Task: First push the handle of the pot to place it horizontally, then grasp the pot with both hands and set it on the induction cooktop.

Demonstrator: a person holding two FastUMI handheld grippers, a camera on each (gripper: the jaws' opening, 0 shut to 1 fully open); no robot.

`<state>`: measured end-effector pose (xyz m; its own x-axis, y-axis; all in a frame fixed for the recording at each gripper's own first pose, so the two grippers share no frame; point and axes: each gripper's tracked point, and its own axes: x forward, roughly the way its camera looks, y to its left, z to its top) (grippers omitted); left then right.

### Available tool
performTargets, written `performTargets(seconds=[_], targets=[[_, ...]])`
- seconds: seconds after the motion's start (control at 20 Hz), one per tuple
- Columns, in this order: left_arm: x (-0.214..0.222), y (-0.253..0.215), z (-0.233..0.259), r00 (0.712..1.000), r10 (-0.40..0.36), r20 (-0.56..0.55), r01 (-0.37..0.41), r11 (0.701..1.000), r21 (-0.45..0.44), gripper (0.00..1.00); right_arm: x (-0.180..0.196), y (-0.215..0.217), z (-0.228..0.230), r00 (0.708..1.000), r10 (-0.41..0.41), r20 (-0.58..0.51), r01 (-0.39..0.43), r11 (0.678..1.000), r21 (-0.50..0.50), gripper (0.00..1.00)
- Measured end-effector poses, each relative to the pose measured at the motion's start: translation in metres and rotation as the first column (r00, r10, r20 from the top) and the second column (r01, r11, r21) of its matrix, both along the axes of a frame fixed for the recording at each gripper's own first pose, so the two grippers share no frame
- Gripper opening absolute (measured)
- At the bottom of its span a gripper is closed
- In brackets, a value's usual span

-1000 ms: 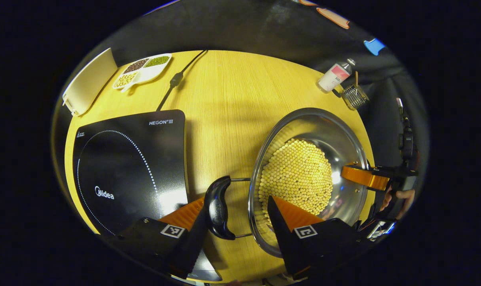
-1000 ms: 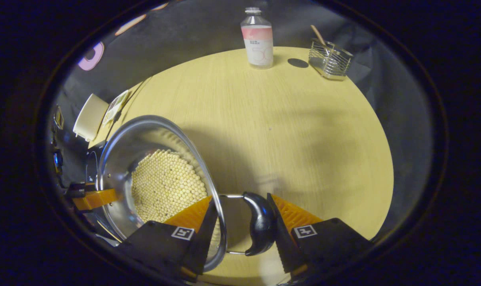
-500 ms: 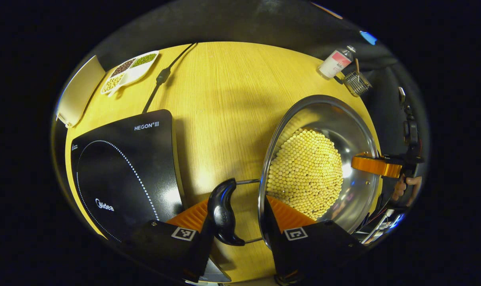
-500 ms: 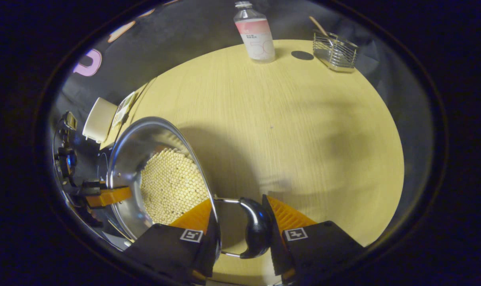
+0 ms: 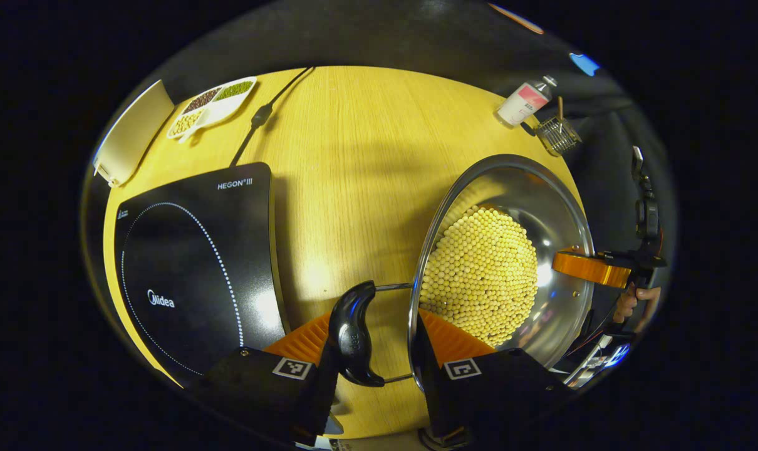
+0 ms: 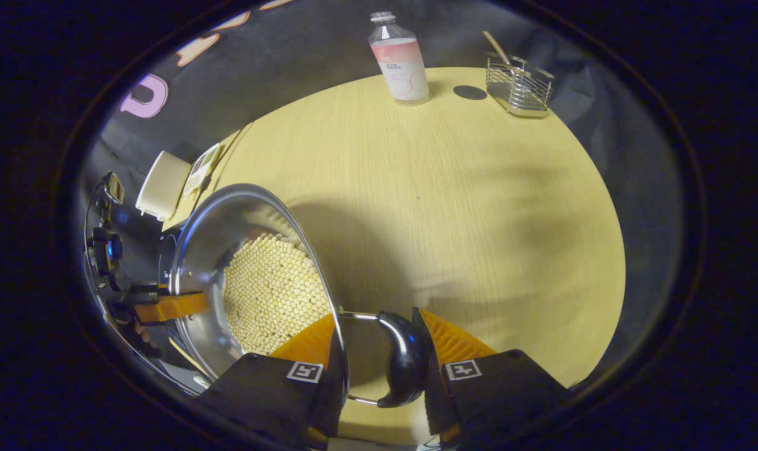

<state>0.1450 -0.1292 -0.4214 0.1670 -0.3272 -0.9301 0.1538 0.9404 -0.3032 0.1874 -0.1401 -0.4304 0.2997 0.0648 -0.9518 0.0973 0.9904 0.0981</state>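
You are clamping both grippers (image 5: 373, 344) (image 6: 379, 351) on the pot (image 5: 542, 207), one on each handle, right of the cooktop (image 5: 191, 263); setting it down remains.

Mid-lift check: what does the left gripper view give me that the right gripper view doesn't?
Left gripper view: the black induction cooktop with its black power cord, and the left tongs clamping the pot's black side handle.
Right gripper view: the right tongs clamping the opposite black handle, with open wooden table beyond.
Both: the steel pot of pale yellow beads, the pink-labelled bottle and the wire basket.
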Motion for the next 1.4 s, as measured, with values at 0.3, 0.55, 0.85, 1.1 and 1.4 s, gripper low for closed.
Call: performTargets(seconds=[0.3,0.55,0.85,1.1,1.4], targets=[[-0.012,0.018,0.025,0.998,0.043,0.045,-0.043,0.999,0.013,0.62,-0.001,0.007,-0.015,0.999,0.037,0.038,-0.038,0.999,0.027,0.56],[-0.026,0.055,0.047,0.993,0.082,0.085,-0.086,0.995,0.055,0.62,0.002,0.015,-0.024,0.995,0.084,0.057,-0.088,0.993,0.074,0.56],[-0.035,0.108,0.058,0.986,0.113,0.123,-0.124,0.989,0.084,0.62,0.006,0.013,-0.035,0.991,0.110,0.070,-0.116,0.989,0.096,0.50],[-0.035,0.156,0.042,0.984,0.138,0.114,-0.143,0.989,0.043,0.62,0.004,0.012,-0.028,0.994,0.100,0.042,-0.102,0.992,0.069,0.50],[-0.012,0.223,0.028,0.986,0.050,0.158,-0.051,0.999,0.003,0.60,0.005,0.004,-0.009,1.000,0.014,0.017,-0.014,1.000,0.010,0.56]])
